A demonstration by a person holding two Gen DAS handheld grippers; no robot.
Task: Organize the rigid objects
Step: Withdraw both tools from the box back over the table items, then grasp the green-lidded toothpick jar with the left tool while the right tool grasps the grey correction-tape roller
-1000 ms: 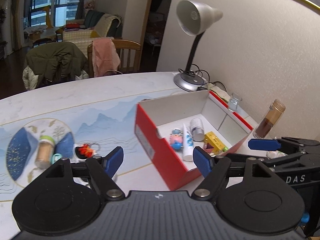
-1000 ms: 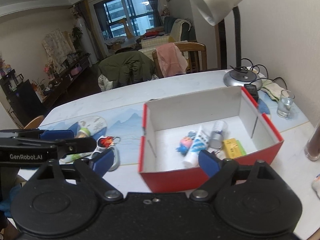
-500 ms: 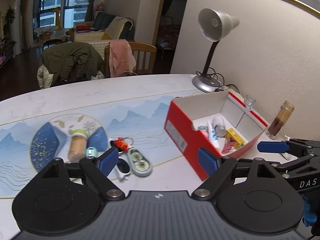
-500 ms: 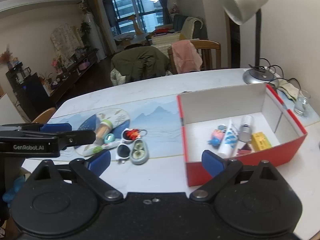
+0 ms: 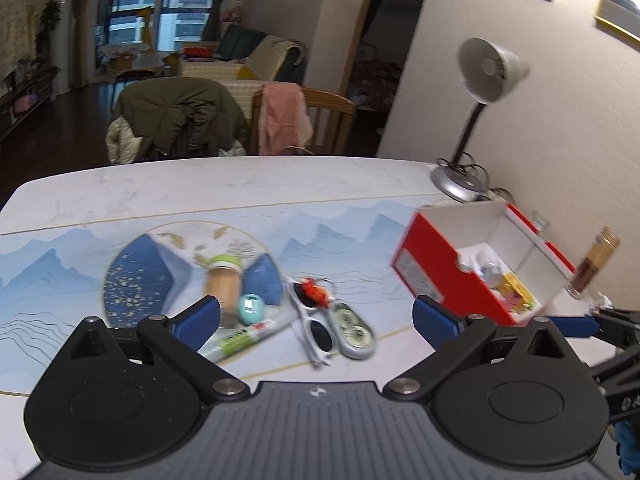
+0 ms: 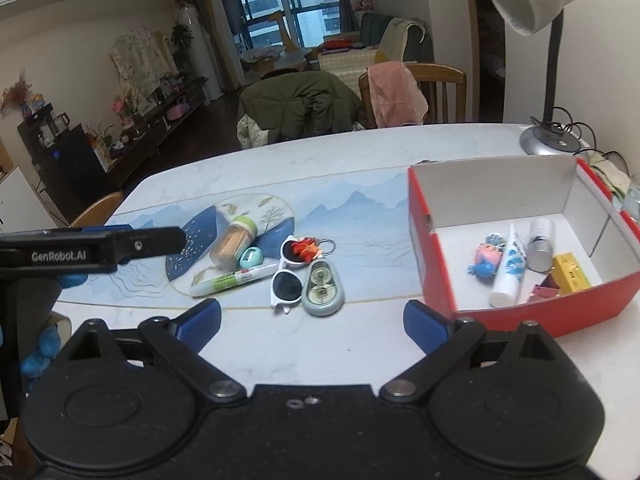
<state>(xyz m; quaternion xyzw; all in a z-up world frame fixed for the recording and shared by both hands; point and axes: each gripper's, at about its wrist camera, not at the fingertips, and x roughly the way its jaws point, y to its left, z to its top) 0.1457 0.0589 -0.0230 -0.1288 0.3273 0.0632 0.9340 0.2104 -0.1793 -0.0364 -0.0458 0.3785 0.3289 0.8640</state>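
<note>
A red box (image 6: pixel 520 312) with white walls holds a toy figure (image 6: pixel 486 258), a white tube (image 6: pixel 508 268), a silver canister (image 6: pixel 540 244) and a yellow block (image 6: pixel 572 274); it also shows at the right of the left wrist view (image 5: pixel 440 280). Loose on the table lie a toothpick jar (image 6: pixel 234 242), a teal round item (image 6: pixel 251 257), a marker (image 6: pixel 234 278), white sunglasses (image 6: pixel 286 280), a red keyring charm (image 6: pixel 306 248) and a grey-green case (image 6: pixel 323 288). My left gripper (image 5: pixel 316 318) is open above them. My right gripper (image 6: pixel 312 318) is open and empty.
A desk lamp (image 6: pixel 548 136) stands at the back right by the wall. A brown bottle (image 5: pixel 592 264) stands right of the box. Chairs with a green jacket (image 6: pixel 300 104) and a pink cloth (image 6: pixel 394 92) stand at the table's far side.
Both grippers have swung left from the red box toward the loose items. The box has slid to the right side of both views. Both stay open.
</note>
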